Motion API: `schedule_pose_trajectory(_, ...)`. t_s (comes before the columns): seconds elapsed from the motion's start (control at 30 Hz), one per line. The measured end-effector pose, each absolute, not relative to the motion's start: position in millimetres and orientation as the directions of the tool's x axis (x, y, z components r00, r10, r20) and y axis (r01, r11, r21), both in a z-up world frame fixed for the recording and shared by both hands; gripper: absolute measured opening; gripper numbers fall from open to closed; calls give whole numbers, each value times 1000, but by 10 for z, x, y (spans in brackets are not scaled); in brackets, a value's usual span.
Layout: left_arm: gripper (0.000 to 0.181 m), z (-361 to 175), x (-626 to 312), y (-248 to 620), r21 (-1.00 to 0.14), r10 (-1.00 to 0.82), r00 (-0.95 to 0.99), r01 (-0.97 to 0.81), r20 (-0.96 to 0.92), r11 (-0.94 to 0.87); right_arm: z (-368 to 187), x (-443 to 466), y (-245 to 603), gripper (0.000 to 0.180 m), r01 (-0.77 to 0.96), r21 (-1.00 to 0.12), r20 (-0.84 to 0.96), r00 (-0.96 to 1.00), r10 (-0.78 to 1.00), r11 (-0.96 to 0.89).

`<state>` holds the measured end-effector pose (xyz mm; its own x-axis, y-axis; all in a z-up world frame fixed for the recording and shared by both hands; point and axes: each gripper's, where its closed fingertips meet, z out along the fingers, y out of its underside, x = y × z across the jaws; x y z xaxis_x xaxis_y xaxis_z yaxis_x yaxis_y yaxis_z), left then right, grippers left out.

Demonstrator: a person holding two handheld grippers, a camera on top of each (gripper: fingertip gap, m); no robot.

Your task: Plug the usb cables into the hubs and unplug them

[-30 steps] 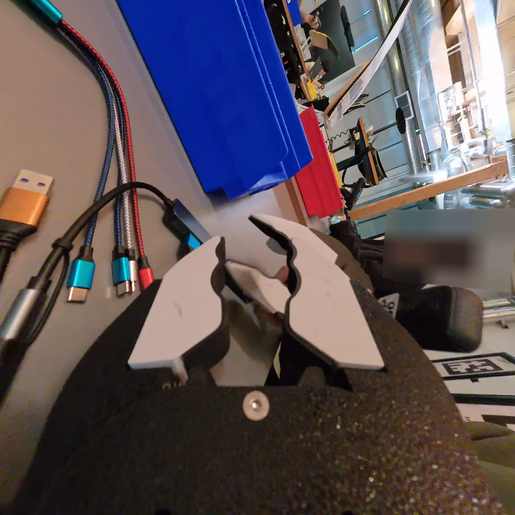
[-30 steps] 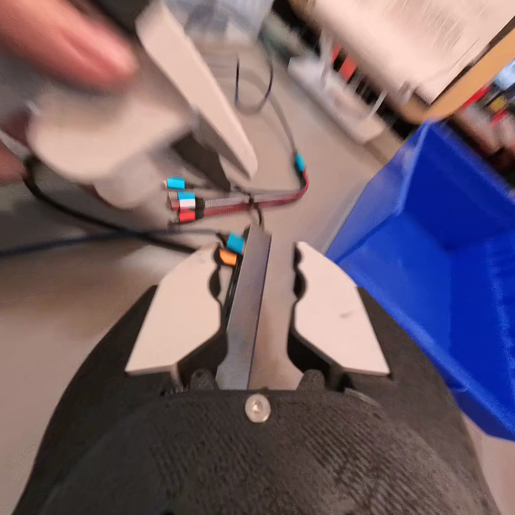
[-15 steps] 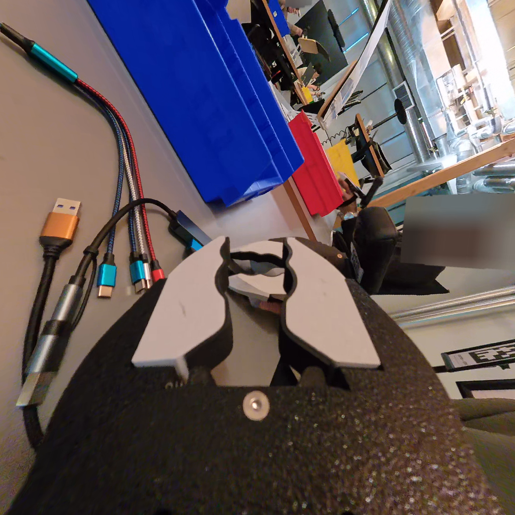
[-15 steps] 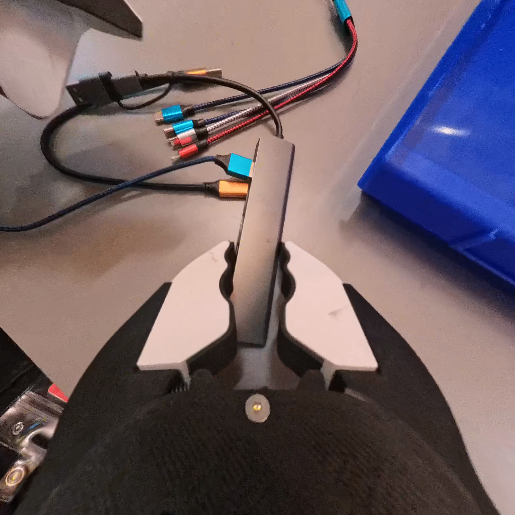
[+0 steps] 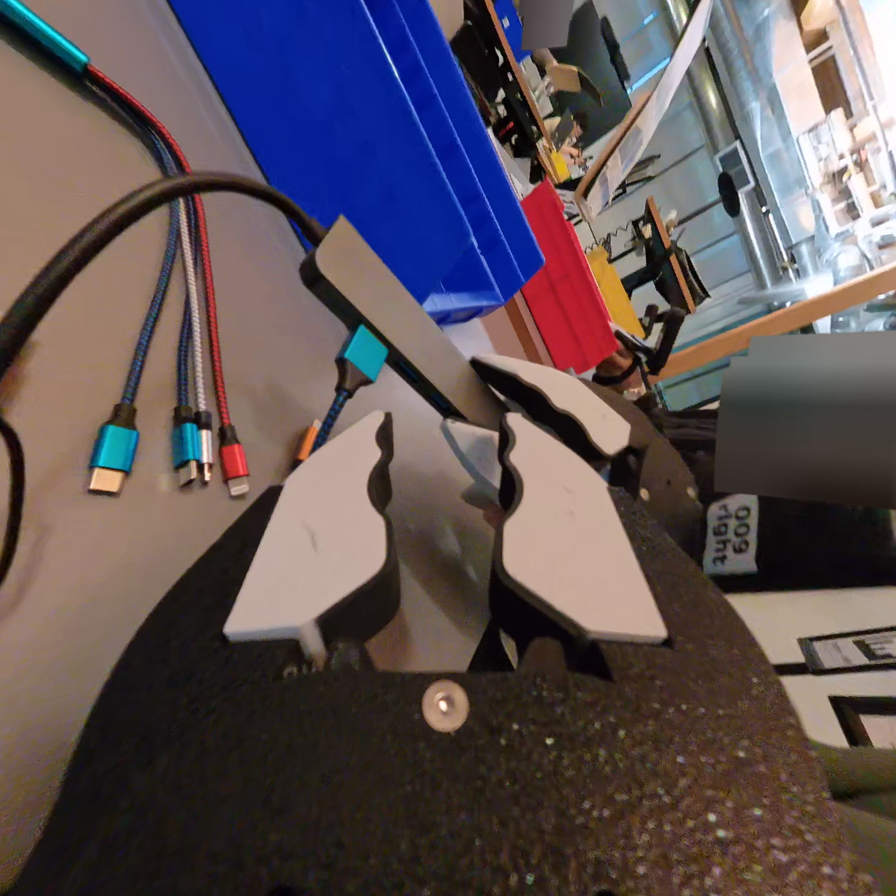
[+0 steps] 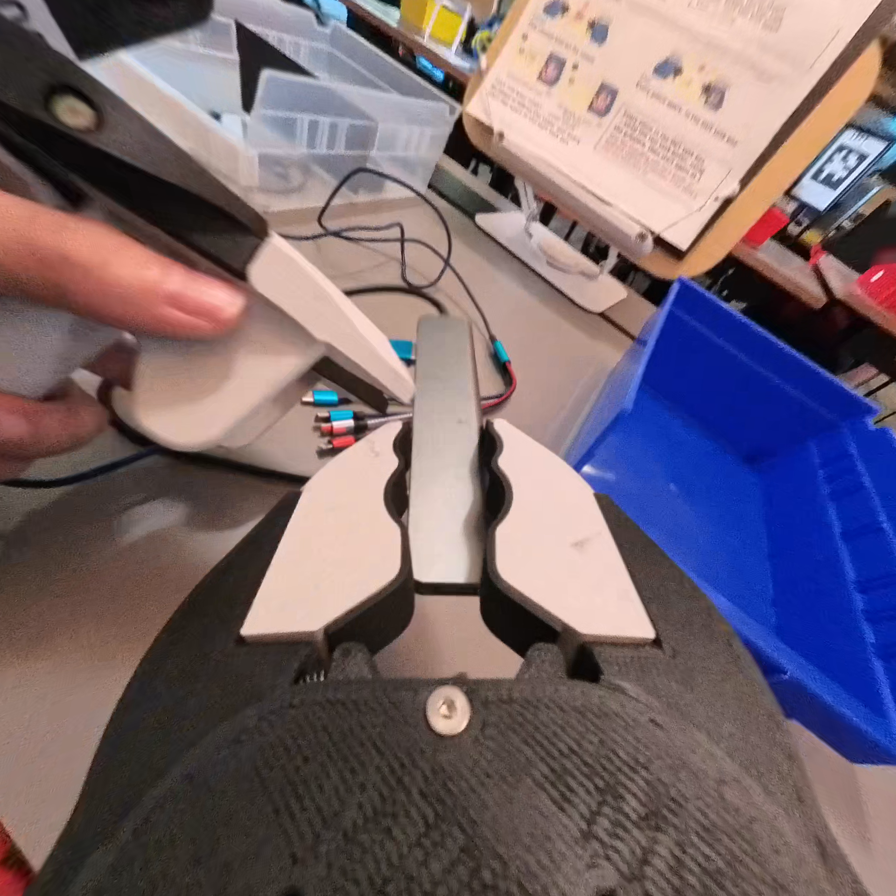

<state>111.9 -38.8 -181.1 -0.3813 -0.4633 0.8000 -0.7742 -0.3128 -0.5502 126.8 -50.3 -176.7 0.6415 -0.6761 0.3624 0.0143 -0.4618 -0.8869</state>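
Observation:
My right gripper (image 6: 446, 424) is shut on the near end of a slim grey USB hub (image 6: 443, 460) and holds it tilted above the table. A teal plug (image 5: 363, 356) sits in the hub's (image 5: 388, 310) side port. My left gripper (image 5: 443, 422) is open and empty, just below the hub's port side; its finger (image 6: 329, 315) reaches the hub from the left. An orange plug (image 5: 305, 443) peeks out behind my left finger; I cannot tell whether it is plugged in. A multi-head cable's loose connectors (image 5: 184, 451) lie on the grey table.
A blue bin (image 6: 727, 485) stands close on the hub's right, with a red bin (image 5: 562, 291) beyond it. A person's hand (image 6: 121, 286) holds the left gripper. A clear plastic organiser (image 6: 339, 111) and a poster board (image 6: 630, 97) stand at the table's back. Less than 4 cm separates the two grippers' tips. The clear plastic organiser (image 6: 339, 111) is about 35 cm from both grippers' fingertips.
My right gripper has raised and tilted the hub, so its view now looks across the table. My left gripper has moved in close to the hub's port side.

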Motion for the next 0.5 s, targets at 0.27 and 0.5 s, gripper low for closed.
schedule_pose_trajectory(0.27,28,-1860,1307,-335,-489,-458,-294,-777,839,-397,-1870,1300,-595,3,17,-843,445,581,-681,-537)
schedule_pose_trajectory(0.5,32,-1746,1323,-136,-517,-435,-338,-753,835,-407,-2361,1129,-858,66,-359,-765,60,787,-614,-535)
